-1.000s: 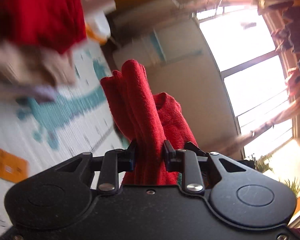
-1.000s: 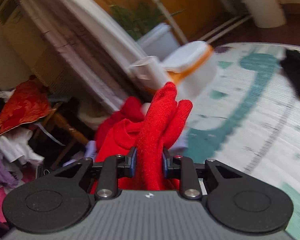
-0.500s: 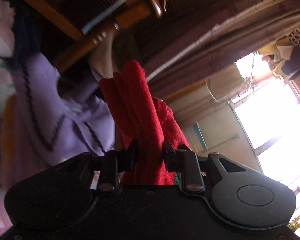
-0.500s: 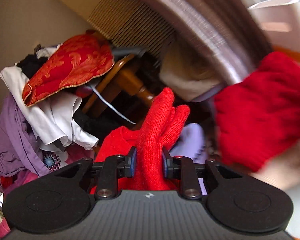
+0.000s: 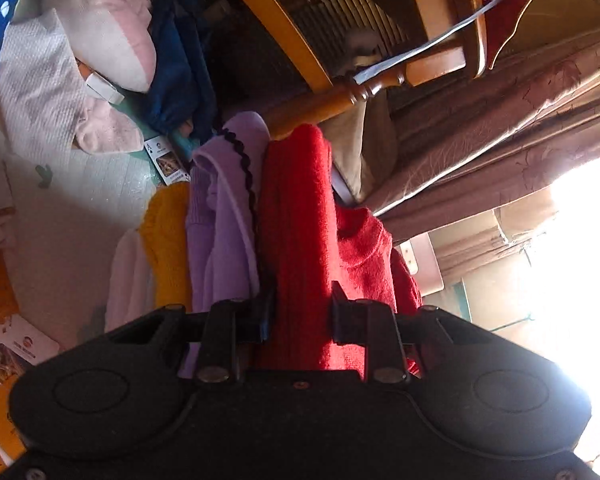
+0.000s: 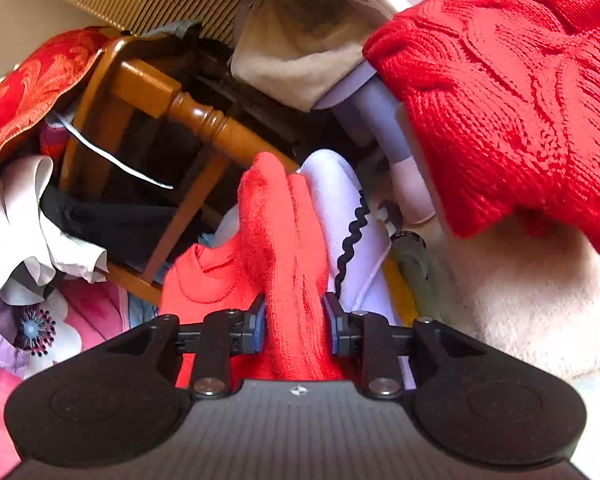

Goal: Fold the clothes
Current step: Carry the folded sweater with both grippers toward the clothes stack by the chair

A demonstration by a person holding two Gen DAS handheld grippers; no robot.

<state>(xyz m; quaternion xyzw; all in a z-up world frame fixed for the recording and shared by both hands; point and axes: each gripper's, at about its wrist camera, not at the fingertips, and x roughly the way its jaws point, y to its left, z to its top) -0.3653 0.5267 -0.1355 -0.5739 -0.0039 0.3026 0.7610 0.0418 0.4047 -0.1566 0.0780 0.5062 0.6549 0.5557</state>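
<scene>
We have swung away from the patterned floor mat seen a second ago toward the wooden chair [image 6: 188, 116] heaped with laundry, so the folded red sweater [image 5: 296, 240] looks about to join the pile of folded clothes. The left tongs [image 5: 300, 320] clamp one bunched end of it, the right tongs [image 6: 294, 326] the other, their jaws just easing slightly with cloth between. A lilac garment [image 5: 224, 232] with black zigzag trim lies touching beside it; a yellow knit [image 5: 166, 240] sits further left.

left wrist: close, rolled sideways | right wrist: close, angled down | shared: wooden chair [image 5: 340, 98] [image 6: 196, 116], lilac garment [image 5: 224, 216] [image 6: 340, 208]
</scene>
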